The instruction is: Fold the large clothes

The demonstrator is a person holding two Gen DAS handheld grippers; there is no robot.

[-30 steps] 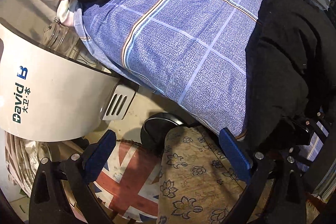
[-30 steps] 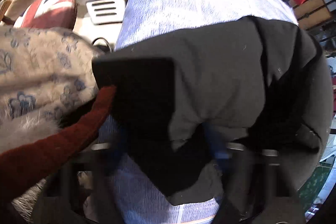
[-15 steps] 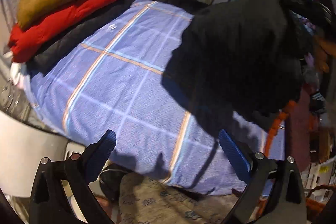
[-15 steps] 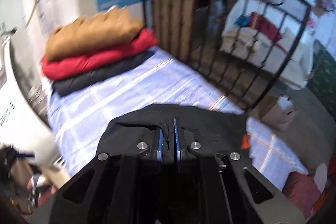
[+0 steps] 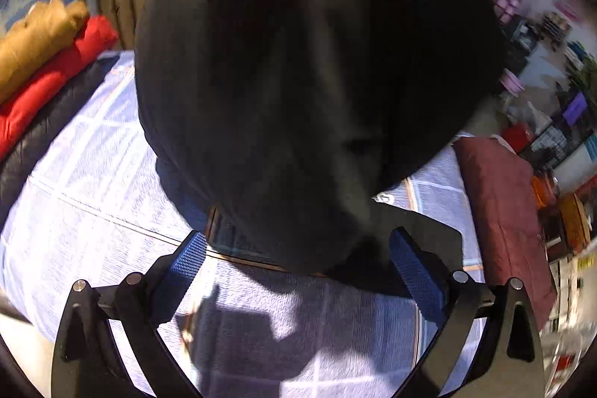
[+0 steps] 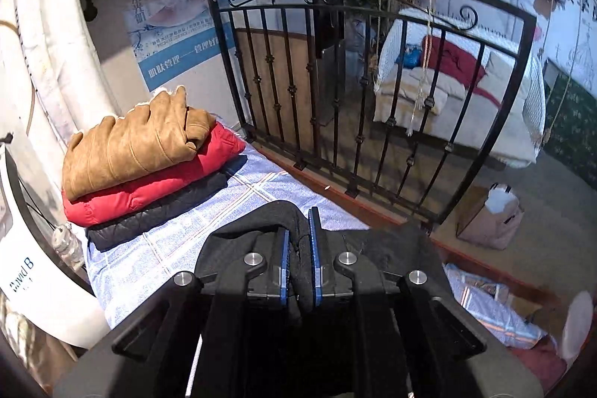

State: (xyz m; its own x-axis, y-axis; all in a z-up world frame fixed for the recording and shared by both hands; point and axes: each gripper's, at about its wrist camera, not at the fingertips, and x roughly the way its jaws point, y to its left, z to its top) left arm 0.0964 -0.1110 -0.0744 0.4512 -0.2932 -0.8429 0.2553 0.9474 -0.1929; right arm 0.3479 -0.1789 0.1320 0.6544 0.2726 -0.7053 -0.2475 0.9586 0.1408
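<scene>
A large black garment (image 5: 306,73) hangs in the air and fills most of the left wrist view, its lower end drooping to the blue checked bed sheet (image 5: 93,196). My left gripper (image 5: 294,245) is open just below that hanging end, its blue pads wide apart with nothing pressed between them. In the right wrist view my right gripper (image 6: 298,241) is shut on a fold of the same black garment (image 6: 276,219), which is raised above the sheet (image 6: 194,230).
A stack of folded jackets, tan (image 6: 130,148) on red (image 6: 156,181) on dark quilted (image 6: 160,215), lies at the far left of the bed. A black iron railing (image 6: 358,92) runs along the far side. A white appliance (image 6: 22,271) stands at the left, a maroon cushion (image 5: 500,211) at the right.
The right gripper closed on the black garment and lifted it off the bed. The left gripper swung from the bed's edge to under the hanging cloth, which now fills its view.
</scene>
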